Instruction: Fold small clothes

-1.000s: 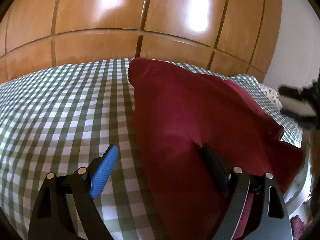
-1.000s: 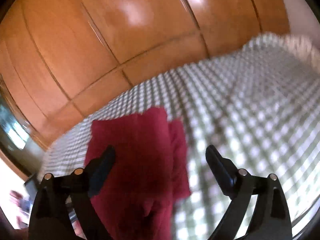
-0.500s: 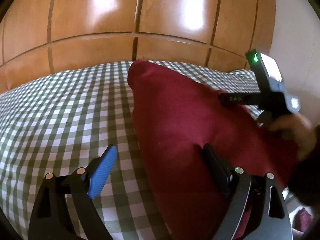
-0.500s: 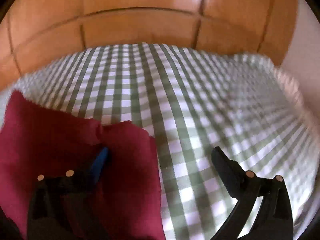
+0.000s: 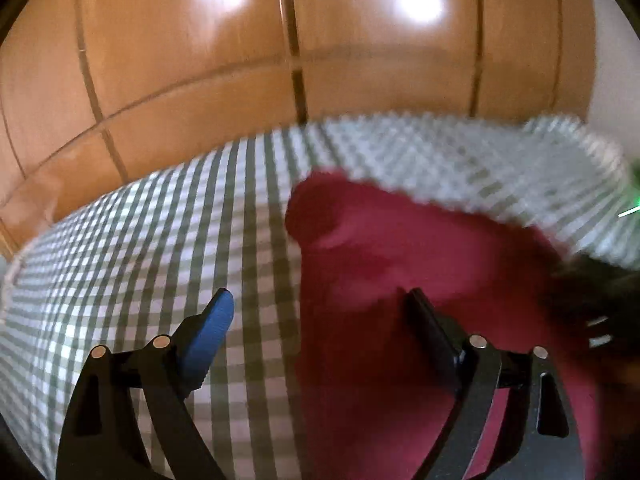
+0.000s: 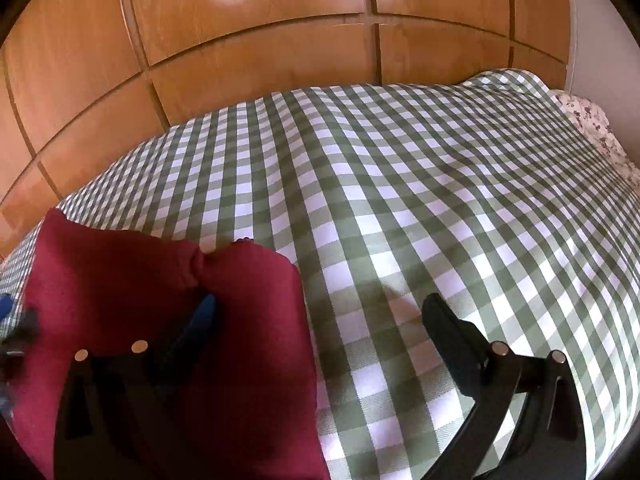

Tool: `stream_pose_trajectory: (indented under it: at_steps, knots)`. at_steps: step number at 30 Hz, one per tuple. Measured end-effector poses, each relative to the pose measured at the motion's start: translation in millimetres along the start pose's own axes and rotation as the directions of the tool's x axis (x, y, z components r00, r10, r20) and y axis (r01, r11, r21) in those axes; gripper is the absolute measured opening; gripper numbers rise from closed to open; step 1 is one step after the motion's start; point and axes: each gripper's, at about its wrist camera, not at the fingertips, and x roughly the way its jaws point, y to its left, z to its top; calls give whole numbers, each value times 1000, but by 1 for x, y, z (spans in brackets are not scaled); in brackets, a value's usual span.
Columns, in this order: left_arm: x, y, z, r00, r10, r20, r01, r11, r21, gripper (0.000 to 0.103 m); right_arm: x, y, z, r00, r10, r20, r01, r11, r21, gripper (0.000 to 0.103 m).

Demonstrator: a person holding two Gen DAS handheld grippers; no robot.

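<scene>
The red garment [image 6: 168, 320] lies flat on the checked bed cover [image 6: 400, 200], with a wooden wardrobe [image 6: 260, 32] behind. Both tools stand released and hold nothing. The left tool [image 5: 316, 316] straddles the garment's left edge, the right tool [image 6: 320, 320] its right edge (likely placed to pinch both sides for one fold).

Two close wrist views toward wardrobe [image 6: 256, 40] (shared red garment [image 5: 400, 264])
</scene>
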Motion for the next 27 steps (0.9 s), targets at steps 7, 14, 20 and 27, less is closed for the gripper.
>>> stream_pose_trajectory:
  at_steps: [7,14,20,27]
  knots:
    - [12,-1,-15,998,7,61,-8,1000,15,92,4,-11,2,996,84,-27,-83,996,34,101]
    - [-34,21,-45,984,-76,163,93,991,-101,92,-79,-22,-21,989,118,87,-119,993,8,101]
    - [-73,29,-83,954,-161,253,203,968,-149,92,-124,-8,-66,977,207,60,-199,974,-108,101]
    - [-82,15,-101,949,-190,252,204,979,-29,93,-97,-2,-111,988,103,-112,-121,977,-175,101]
